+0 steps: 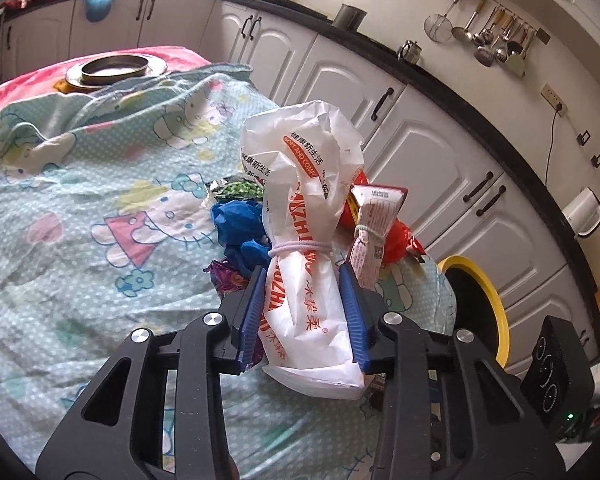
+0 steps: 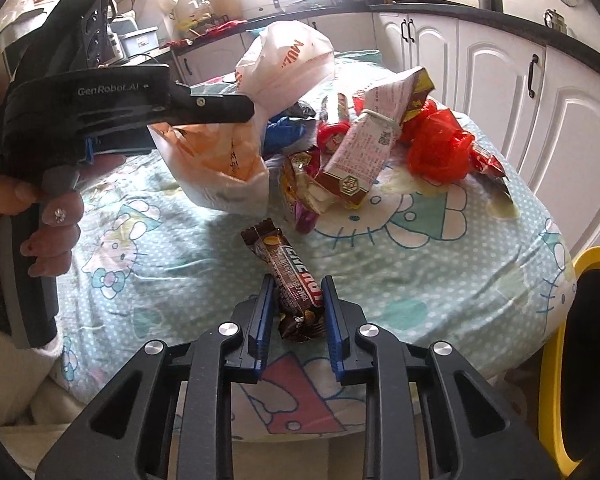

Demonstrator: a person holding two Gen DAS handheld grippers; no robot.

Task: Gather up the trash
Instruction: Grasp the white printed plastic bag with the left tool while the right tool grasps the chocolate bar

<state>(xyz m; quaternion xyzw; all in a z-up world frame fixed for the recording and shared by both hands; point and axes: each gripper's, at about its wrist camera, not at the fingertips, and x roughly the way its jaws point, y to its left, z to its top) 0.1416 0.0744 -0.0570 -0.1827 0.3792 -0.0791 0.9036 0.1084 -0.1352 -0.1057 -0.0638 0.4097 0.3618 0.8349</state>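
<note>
- In the left wrist view we see our left gripper [image 1: 303, 280] clamped on a white plastic bag [image 1: 300, 216] with orange lettering, both blue pads pressed against its sides.
- The bag is cinched by a pale elastic band [image 1: 300, 249] just above the fingertips, and its upper part stands up above the jaws.
- Behind the bag a heap of trash lies on the table: a crumpled blue wrapper [image 1: 236, 224], a purple wrapper [image 1: 226, 278], a green-patterned packet [image 1: 240, 190], a banded paper carton [image 1: 374, 220] and a red plastic bag [image 1: 398, 240].
- The table wears a mint cartoon-print cloth [image 1: 100, 200], and a metal dish [image 1: 116, 68] sits at its far end.
- A yellow-rimmed bin [image 1: 484, 292] stands beside the table on the right, near the white cabinets [image 1: 420, 152].
- In the right wrist view our right gripper [image 2: 297, 294] has closed around a brown chocolate bar wrapper [image 2: 290, 276]; its blue pads sit at the wrapper's edges, which lies on the cloth [image 2: 420, 272].
- We cannot tell whether the pads truly pinch it.
- On the left a hand [image 2: 40, 220] grasps the handle of the left gripper [image 2: 244, 110], which holds the white bag [image 2: 284, 64] lifted above the table.
- Beyond lie the carton [image 2: 364, 148] and the red bag [image 2: 436, 148]; the yellow bin rim [image 2: 560, 344] shows at the right edge.
</note>
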